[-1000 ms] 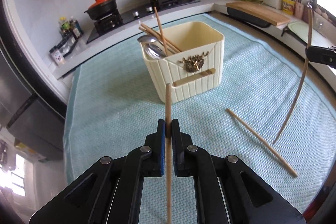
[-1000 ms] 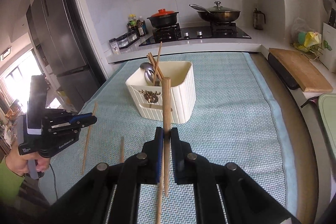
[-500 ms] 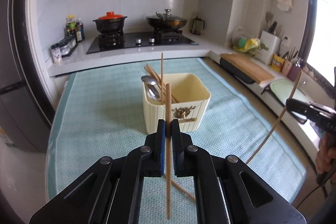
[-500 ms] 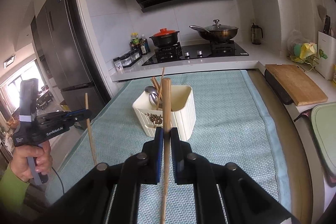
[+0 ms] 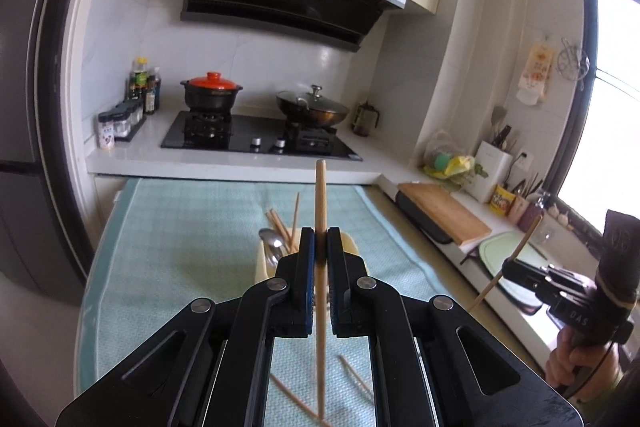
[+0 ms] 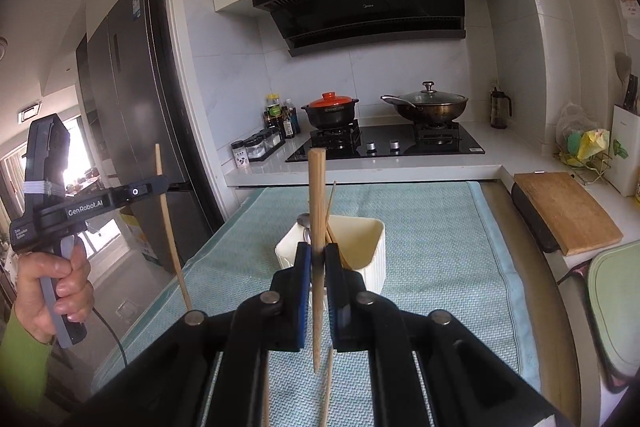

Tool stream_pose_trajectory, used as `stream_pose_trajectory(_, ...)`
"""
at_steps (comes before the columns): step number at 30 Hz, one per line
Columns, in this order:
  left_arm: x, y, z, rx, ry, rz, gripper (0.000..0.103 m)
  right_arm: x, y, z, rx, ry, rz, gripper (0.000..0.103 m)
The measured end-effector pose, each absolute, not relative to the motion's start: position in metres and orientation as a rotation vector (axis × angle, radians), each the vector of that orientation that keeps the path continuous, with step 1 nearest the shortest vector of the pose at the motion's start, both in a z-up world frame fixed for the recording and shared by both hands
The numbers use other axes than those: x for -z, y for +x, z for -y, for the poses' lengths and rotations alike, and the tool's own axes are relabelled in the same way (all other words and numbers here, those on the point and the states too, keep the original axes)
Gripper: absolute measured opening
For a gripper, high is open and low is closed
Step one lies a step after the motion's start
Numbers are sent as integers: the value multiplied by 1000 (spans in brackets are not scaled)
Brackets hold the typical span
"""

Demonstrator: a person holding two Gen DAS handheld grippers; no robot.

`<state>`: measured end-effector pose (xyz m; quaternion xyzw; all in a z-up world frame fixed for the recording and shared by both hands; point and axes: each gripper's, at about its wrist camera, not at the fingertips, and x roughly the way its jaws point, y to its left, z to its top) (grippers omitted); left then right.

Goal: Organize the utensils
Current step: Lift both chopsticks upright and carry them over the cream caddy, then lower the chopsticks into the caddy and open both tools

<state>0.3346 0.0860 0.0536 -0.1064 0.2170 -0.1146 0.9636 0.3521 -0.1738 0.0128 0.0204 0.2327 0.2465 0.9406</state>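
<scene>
My left gripper (image 5: 319, 245) is shut on a wooden chopstick (image 5: 321, 195) held upright above the table. My right gripper (image 6: 317, 261) is shut on another wooden chopstick (image 6: 317, 187), also upright. A cream utensil holder (image 6: 362, 251) stands on the teal mat ahead, holding chopsticks and a metal spoon (image 5: 272, 243); in the left wrist view it is mostly hidden behind my fingers. Loose chopsticks (image 5: 292, 397) lie on the mat below the left gripper. The left gripper also shows at the left of the right wrist view (image 6: 158, 185), the right gripper at the right of the left wrist view (image 5: 508, 269).
The teal mat (image 6: 440, 247) covers the table. Behind it is a counter with a stove, a red-lidded pot (image 5: 211, 95) and a lidded wok (image 5: 313, 109). A wooden cutting board (image 6: 568, 211) lies to the right. A fridge (image 6: 132, 131) stands to the left.
Both grippers have lifted and tilted up with their chopsticks, so the holder sits lower in view and the loose chopsticks lie farther below.
</scene>
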Motion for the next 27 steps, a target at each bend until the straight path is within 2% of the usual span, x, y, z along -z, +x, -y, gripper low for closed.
stream_pose_trajectory(9,-90,374,-91,210,-251,-329,4,-49,383,160,-481,24,-380,8)
stream_pose_trajectory(16,-95,419,-91,203,-275,-303,4,-66,417,146,-487,68,-297,8)
stream_pose_trajectory(23,-66,463,-82,156,-253,-312,4,-43,457,125,-500,48,-247,8)
stream_pose_trajectory(27,-34,488,-83,132,-268,-371,4,-14,492,111,-504,10,-347,8)
